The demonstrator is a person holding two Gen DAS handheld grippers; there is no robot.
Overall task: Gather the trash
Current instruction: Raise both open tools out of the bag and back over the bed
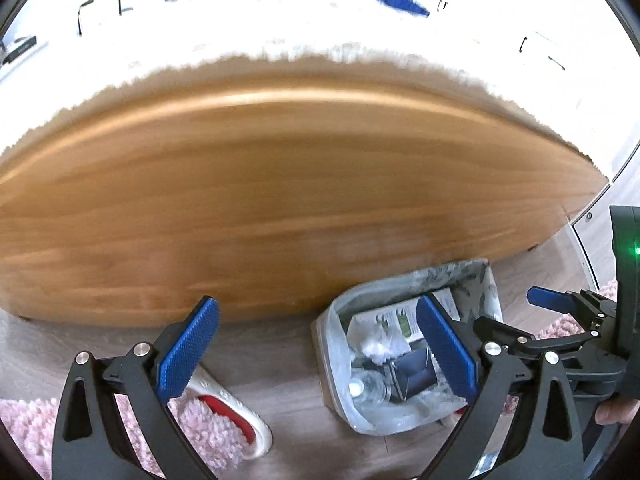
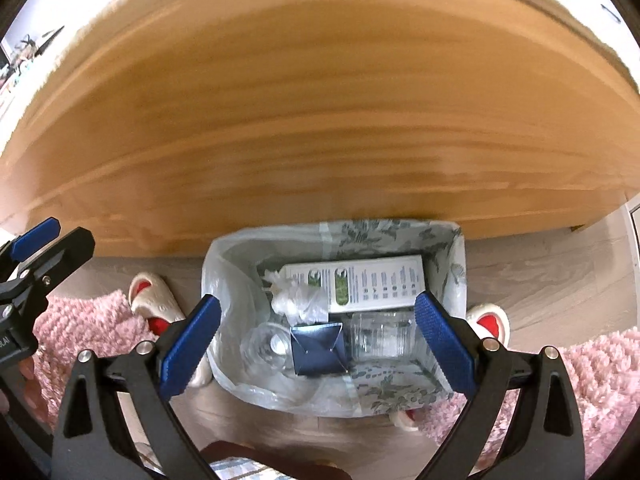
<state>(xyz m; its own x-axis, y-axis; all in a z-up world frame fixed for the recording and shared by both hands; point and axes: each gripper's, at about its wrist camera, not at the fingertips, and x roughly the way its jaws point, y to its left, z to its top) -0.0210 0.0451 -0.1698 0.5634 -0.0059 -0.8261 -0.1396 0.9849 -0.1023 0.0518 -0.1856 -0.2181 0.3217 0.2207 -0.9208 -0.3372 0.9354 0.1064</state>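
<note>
Trash bin [image 2: 336, 320] on the floor against the wooden worktop [image 2: 320, 100], lined and holding a carton, bottle, dark box | right tongs [image 2: 318, 336] spread, empty, above it, seemingly post-drop | left tongs [image 1: 318, 354] spread, empty, just left.

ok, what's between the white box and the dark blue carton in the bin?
In the right wrist view, a crumpled clear plastic wrapper lies between the white box and the dark blue carton inside the bin, overlapping the box's left end.
</note>
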